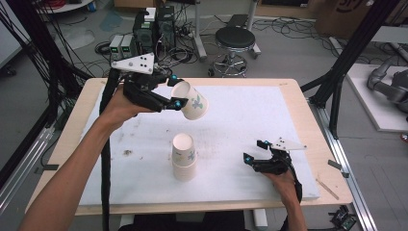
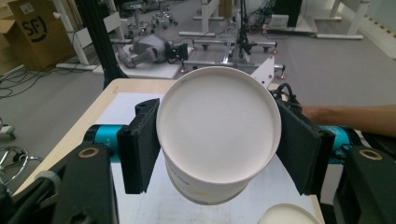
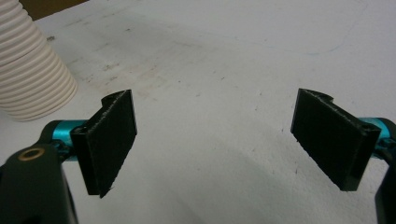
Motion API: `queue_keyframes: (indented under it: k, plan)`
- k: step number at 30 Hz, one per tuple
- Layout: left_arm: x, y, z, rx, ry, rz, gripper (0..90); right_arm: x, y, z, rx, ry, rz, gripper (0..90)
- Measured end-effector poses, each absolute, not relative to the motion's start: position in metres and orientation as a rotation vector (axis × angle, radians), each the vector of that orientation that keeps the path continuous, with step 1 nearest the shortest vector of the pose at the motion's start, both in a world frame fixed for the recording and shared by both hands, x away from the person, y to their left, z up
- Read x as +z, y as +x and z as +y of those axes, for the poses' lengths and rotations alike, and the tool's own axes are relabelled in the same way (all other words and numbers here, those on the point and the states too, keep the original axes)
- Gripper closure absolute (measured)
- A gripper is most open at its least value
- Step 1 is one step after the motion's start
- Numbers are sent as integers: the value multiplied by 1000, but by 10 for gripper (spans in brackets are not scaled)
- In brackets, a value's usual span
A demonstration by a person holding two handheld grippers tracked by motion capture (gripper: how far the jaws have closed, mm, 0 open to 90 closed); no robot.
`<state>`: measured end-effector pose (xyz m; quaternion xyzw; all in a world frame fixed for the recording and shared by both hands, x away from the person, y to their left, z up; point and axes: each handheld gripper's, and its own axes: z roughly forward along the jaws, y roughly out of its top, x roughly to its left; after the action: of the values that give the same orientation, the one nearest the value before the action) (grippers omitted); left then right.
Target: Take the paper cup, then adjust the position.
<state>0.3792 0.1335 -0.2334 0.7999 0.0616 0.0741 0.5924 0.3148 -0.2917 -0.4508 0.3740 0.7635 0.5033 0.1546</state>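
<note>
The cup [image 1: 191, 100] sits clamped between the pads of your left tongs [image 1: 174, 92], held in the air above the far part of the white mat [image 1: 240, 115], tilted so its mouth faces back toward your hand. In the left gripper view the cup [image 2: 218, 133] fills the gap, one pad pressed on each side just under the rim, and the wall does not look crushed.

The stack [image 1: 184, 156] of nested cups stands upright on the mat, below the left tongs and nearer you, well apart from the held cup. Its rim [image 2: 288, 215] peeks in just beneath the cup in the left gripper view.

Step in hand, by my reading: carrying one cup to nest it on the stack. The next move calls for you to roll the wrist until the cup stands mouth up, line its base over the stack's open mouth, lower straight, then release. A tilted entry would likely catch the rim and tip the stack.

Left forearm reaches forward, wrist raised, tongs pointing right.

Right tongs [image 1: 262, 157] lie low on the mat, right of the stack, jaws wide apart with nothing between them; the stack's ribbed side [image 3: 32, 65] lies off their left pad [image 3: 109, 140].
</note>
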Motion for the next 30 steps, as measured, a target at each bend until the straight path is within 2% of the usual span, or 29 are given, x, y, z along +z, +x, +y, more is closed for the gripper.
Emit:
queue_keyframes:
  k: [30]
  plan:
    - [-254, 392, 132, 133, 1778, 143, 352, -451, 315, -292, 1451, 1067, 2185, 145]
